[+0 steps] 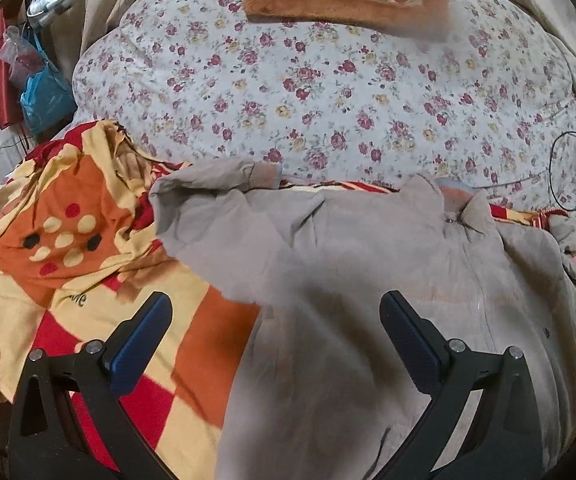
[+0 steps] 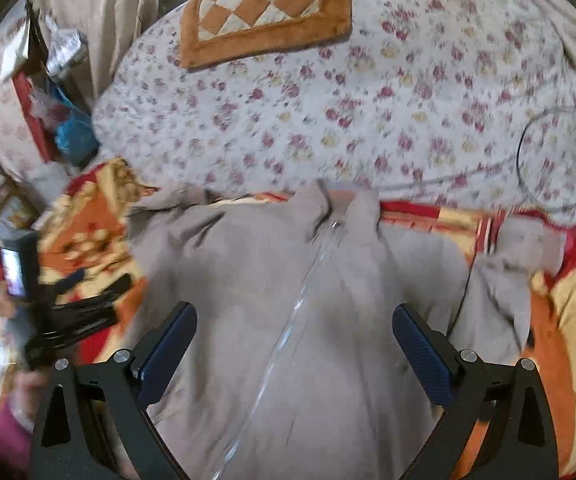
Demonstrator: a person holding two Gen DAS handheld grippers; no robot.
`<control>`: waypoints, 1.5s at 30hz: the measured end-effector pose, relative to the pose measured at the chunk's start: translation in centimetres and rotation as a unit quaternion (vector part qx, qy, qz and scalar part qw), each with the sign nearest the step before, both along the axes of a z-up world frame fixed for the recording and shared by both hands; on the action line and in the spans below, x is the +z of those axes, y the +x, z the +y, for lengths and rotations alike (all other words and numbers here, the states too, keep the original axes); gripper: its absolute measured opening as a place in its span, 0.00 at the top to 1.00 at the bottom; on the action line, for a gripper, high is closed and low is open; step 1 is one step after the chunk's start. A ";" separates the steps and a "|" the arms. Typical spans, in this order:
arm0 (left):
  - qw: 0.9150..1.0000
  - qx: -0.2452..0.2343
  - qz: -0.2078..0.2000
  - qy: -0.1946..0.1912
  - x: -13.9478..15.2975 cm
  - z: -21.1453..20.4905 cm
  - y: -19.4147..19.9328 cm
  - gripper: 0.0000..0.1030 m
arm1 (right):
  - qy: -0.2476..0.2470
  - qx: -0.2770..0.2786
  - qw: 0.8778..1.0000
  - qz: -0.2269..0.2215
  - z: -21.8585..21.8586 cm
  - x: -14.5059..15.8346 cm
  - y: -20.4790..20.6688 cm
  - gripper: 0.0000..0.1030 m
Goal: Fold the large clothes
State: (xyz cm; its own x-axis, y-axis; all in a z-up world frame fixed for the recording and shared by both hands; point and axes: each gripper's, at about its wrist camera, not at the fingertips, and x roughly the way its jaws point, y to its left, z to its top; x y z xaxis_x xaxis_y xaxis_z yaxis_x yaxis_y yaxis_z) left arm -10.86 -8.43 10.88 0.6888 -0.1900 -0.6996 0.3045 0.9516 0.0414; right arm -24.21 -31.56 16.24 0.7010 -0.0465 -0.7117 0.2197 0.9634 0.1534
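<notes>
— Where's the jacket?
— The grey jacket (image 1: 368,264) lies flat on the orange blanket (image 1: 88,248), straight ahead of and beneath both my tongs, collar (image 2: 344,204) at the far end, zipper (image 2: 300,304) running back toward me.
— Gripping it?
— No. My left gripper (image 1: 276,316) and right gripper (image 2: 294,328) both gape wide, holding nothing. The floral quilt (image 1: 308,92) is beyond.
</notes>
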 end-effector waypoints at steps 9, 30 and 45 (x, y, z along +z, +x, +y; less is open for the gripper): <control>1.000 -0.009 0.024 0.004 -4.0 -2.4 2.1 0.00 | -0.007 -0.033 0.999 0.023 -1.3 -6.4 4.6 0.04; 0.999 -0.006 0.025 0.041 -6.1 -4.1 3.0 0.00 | 0.007 -0.055 0.997 0.052 -2.7 -10.2 6.8 0.04; 0.999 -0.008 0.030 0.038 -6.5 -4.0 2.9 0.00 | -0.016 -0.052 0.997 0.056 -2.3 -10.4 6.8 0.04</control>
